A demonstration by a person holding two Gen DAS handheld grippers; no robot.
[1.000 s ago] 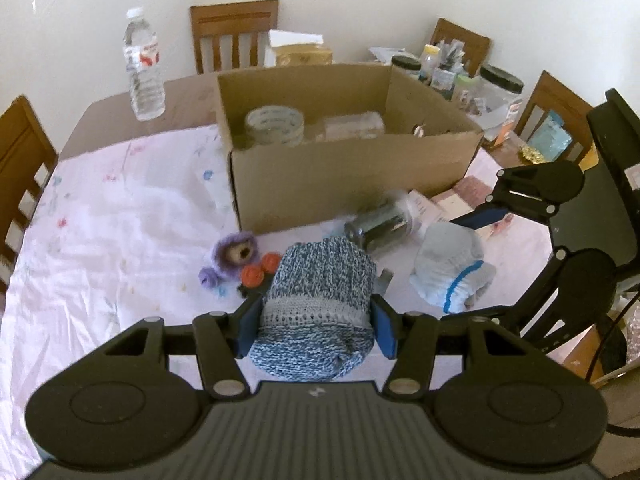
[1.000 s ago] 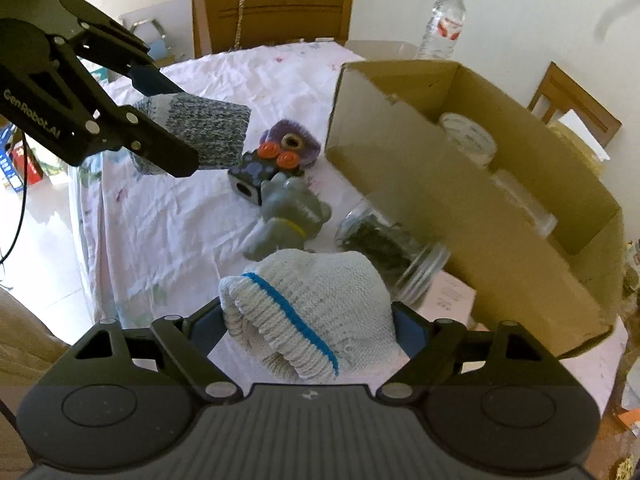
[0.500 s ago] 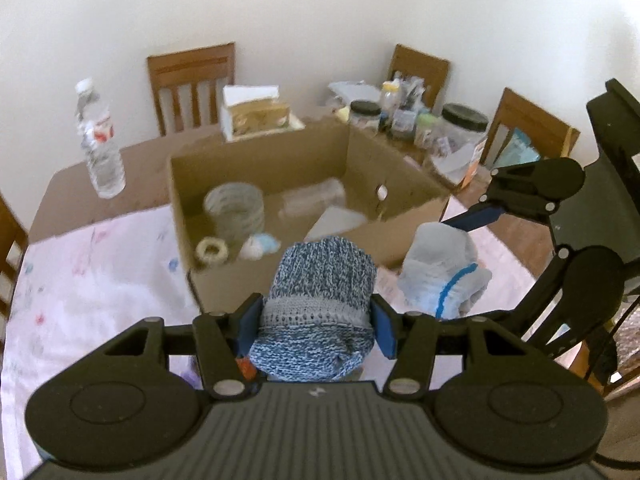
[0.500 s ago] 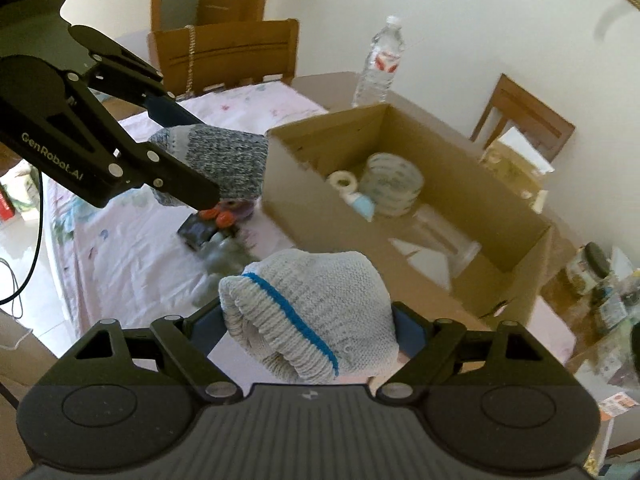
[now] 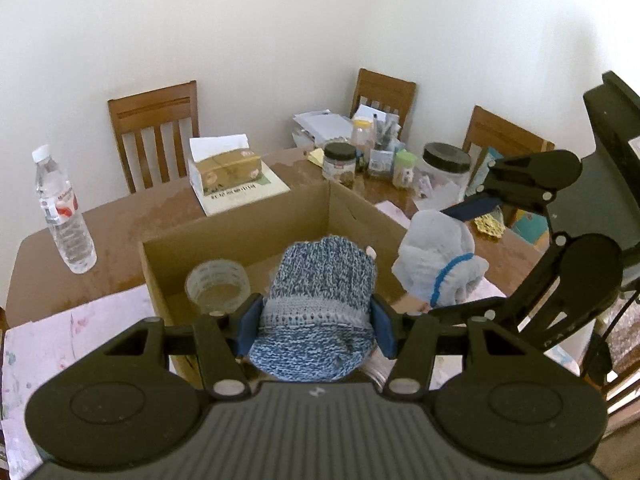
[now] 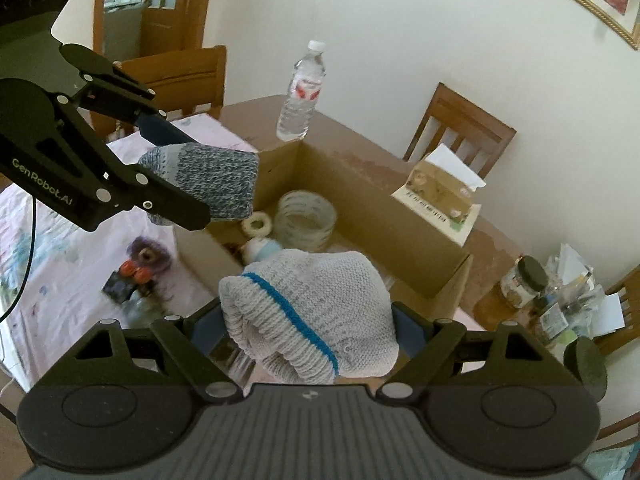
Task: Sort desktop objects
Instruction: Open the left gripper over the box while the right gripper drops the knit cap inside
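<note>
My left gripper [image 5: 314, 322] is shut on a rolled blue-and-white knit sock [image 5: 320, 296], held in the air above the near wall of the open cardboard box [image 5: 236, 224]. My right gripper [image 6: 310, 330] is shut on a white knit bundle with a blue stripe [image 6: 316, 312], also up in the air at the box's near side. The left gripper with the blue sock [image 6: 212, 184] shows in the right wrist view at the box's left corner. In the left wrist view, the white bundle [image 5: 438, 264] hangs at the box's right end. Inside the box lie a tape roll [image 6: 306, 216], a small white ring [image 6: 258, 224] and a light blue item.
A water bottle [image 5: 64, 220] and a tissue box [image 5: 226, 168] stand on the brown table behind the box. Jars and clutter [image 5: 376, 156] crowd the far right corner. A purple toy [image 6: 150, 256] and a dark toy with orange knobs [image 6: 128, 276] lie on the floral cloth [image 6: 52, 264]. Wooden chairs ring the table.
Both grippers have risen from the cloth with their knit bundles and moved toward the box, so its inside now shows from above. The toys and jar have dropped out of the left view.
</note>
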